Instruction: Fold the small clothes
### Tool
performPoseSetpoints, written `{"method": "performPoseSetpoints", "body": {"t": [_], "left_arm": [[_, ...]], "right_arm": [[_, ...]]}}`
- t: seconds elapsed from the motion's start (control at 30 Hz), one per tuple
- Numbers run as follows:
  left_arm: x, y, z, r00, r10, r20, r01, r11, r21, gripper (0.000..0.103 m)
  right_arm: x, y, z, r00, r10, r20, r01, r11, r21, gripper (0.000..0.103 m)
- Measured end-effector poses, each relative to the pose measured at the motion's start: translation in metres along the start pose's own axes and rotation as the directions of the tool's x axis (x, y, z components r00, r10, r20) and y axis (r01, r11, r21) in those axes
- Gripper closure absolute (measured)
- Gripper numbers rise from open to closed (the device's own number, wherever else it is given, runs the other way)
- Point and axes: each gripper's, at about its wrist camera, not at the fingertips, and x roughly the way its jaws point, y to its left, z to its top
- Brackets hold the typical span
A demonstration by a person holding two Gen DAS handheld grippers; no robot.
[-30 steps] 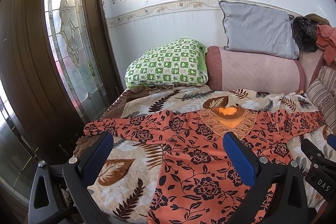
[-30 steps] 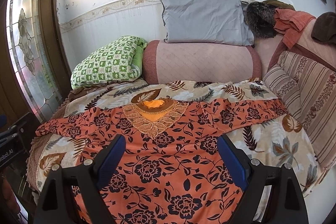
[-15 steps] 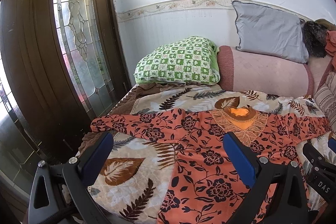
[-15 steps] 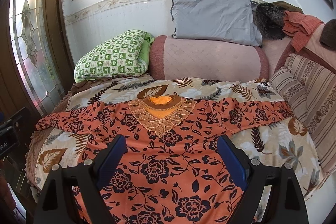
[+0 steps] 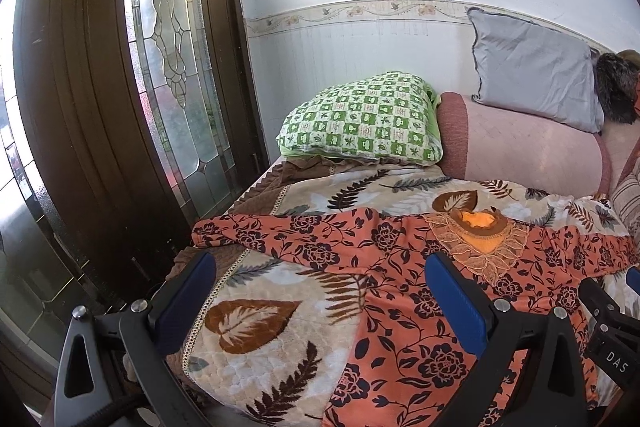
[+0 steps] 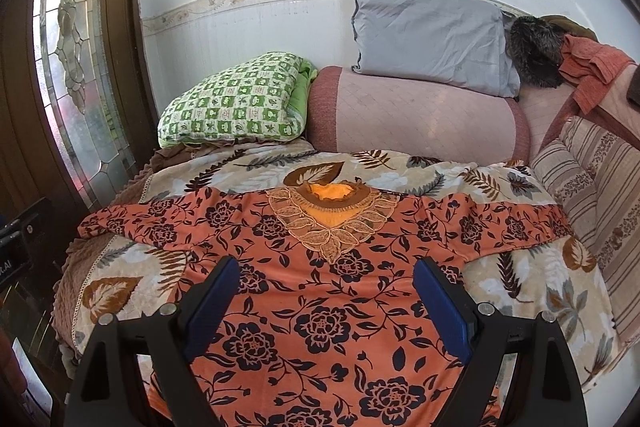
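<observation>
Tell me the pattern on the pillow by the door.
Green-and-white checks on the pillow; left wrist view shows it best.

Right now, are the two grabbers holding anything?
Left gripper: open, holding nothing, above the orange flowered top.
Right gripper: open, holding nothing, above the same top.

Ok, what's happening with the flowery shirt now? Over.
Both hand-held grippers open, empty. Orange floral shirt spread flat on blanket, unfolded. Nothing in the way.

Matt cloth dress (image 6: 320,307) – fleecy blanket (image 6: 520,283) beneath.
</observation>
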Motion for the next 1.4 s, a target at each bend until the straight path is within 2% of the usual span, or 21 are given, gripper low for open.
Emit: {"method": "performPoseSetpoints", "body": {"t": [0.37,0.47,0.53,0.57,0.67,0.77,0.8,0.9,0.97,1.0,1.1,1.17,1.23,1.3,1.37,1.4], "left_arm": [[0.004,0.003,-0.002,1.000,0.005,-0.004,-0.005,1.000,0.006,0.000],[0.014,-0.009,-0.003,0.999,-0.001,-0.034,0.002,1.000,0.022,0.000],[0.028,-0.021,-0.007,0.997,-0.030,-0.076,0.032,0.999,0.034,0.000],[0.037,-0.028,-0.009,0.992,-0.052,-0.111,0.056,0.998,0.037,0.000],[0.071,-0.056,-0.020,0.966,-0.133,-0.223,0.145,0.988,0.042,0.000],[0.103,-0.090,-0.036,0.939,-0.170,-0.299,0.189,0.981,0.035,0.000],[0.116,-0.104,-0.041,0.928,-0.181,-0.325,0.201,0.979,0.029,0.000],[0.156,-0.144,-0.050,0.898,-0.152,-0.413,0.179,0.984,0.026,0.000],[0.177,-0.166,-0.055,0.887,-0.168,-0.429,0.198,0.980,0.026,0.000],[0.186,-0.178,-0.056,0.889,-0.178,-0.422,0.208,0.978,0.026,0.000],[0.206,-0.206,-0.059,0.913,-0.202,-0.355,0.222,0.975,0.017,0.000],[0.217,-0.223,-0.060,0.925,-0.215,-0.312,0.234,0.972,0.025,0.000],[0.230,-0.237,-0.062,0.923,-0.247,-0.295,0.271,0.962,0.044,0.000],[0.243,-0.244,-0.062,0.919,-0.247,-0.309,0.279,0.958,0.064,0.000],[0.257,-0.248,-0.064,0.911,-0.236,-0.337,0.271,0.961,0.061,0.000],[0.261,-0.248,-0.065,0.908,-0.238,-0.345,0.273,0.960,0.058,0.000]], "right_arm": [[-0.001,0.006,0.000,1.000,0.004,0.002,-0.004,1.000,-0.007,0.012],[0.003,0.004,-0.001,1.000,0.003,-0.006,-0.003,1.000,0.000,0.012],[0.009,-0.002,-0.002,1.000,-0.004,-0.016,0.004,1.000,0.009,0.012],[0.013,-0.008,-0.004,1.000,-0.008,-0.022,0.008,1.000,0.013,0.012],[0.030,-0.028,-0.007,0.998,-0.022,-0.054,0.024,0.999,0.029,0.012],[0.049,-0.066,-0.011,0.996,-0.054,-0.077,0.059,0.996,0.065,0.012],[0.057,-0.085,-0.012,0.993,-0.075,-0.086,0.082,0.993,0.086,0.012],[0.086,-0.152,-0.016,0.986,-0.114,-0.124,0.134,0.978,0.160,0.012],[0.108,-0.208,-0.020,0.979,-0.140,-0.145,0.172,0.957,0.232,0.012],[0.118,-0.240,-0.023,0.975,-0.158,-0.153,0.196,0.940,0.278,0.012],[0.153,-0.341,-0.035,0.966,-0.187,-0.176,0.246,0.871,0.426,0.013],[0.176,-0.411,-0.045,0.965,-0.165,-0.205,0.254,0.789,0.560,0.014],[0.192,-0.474,-0.057,0.977,-0.117,-0.176,0.208,0.680,0.703,0.020],[0.211,-0.523,-0.064,0.988,-0.080,-0.134,0.155,0.582,0.798,0.027],[0.229,-0.552,-0.069,0.990,-0.063,-0.128,0.142,0.517,0.844,0.034],[0.243,-0.567,-0.073,0.990,-0.050,-0.129,0.137,0.466,0.874,0.039]]}}
